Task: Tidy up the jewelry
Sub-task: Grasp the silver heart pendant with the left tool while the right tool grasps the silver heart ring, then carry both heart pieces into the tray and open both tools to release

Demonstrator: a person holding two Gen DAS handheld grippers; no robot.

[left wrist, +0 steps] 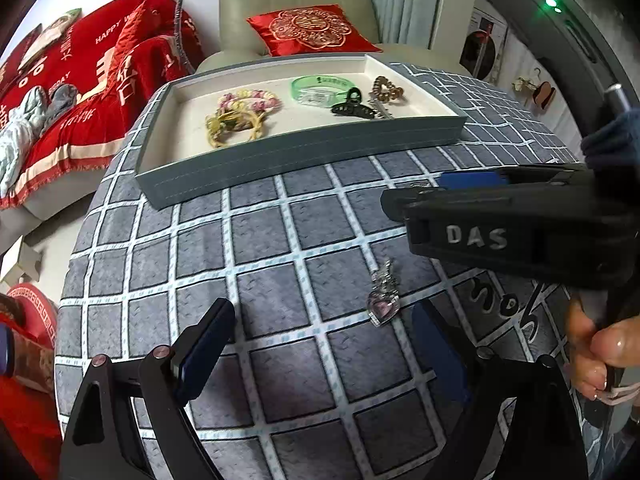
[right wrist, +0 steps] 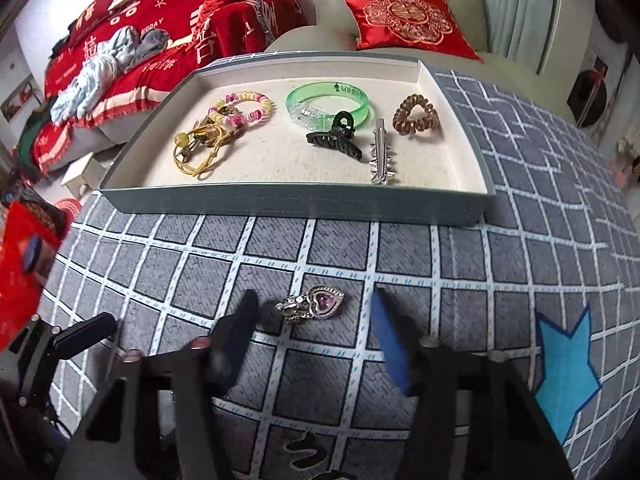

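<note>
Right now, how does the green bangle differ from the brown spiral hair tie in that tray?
The green bangle is smooth, see-through plastic, while the brown spiral hair tie is a coiled cord. The bangle is a round hoop with a clear block on one side; the hair tie is bent into a heart-like loop. The bangle is the larger. Both lie flat in the tray, apart from each other.

Our left gripper over the checked cloth

We see its jaws spread, a heart pendant lying between them untouched, the right gripper beside, the tray beyond.
</note>
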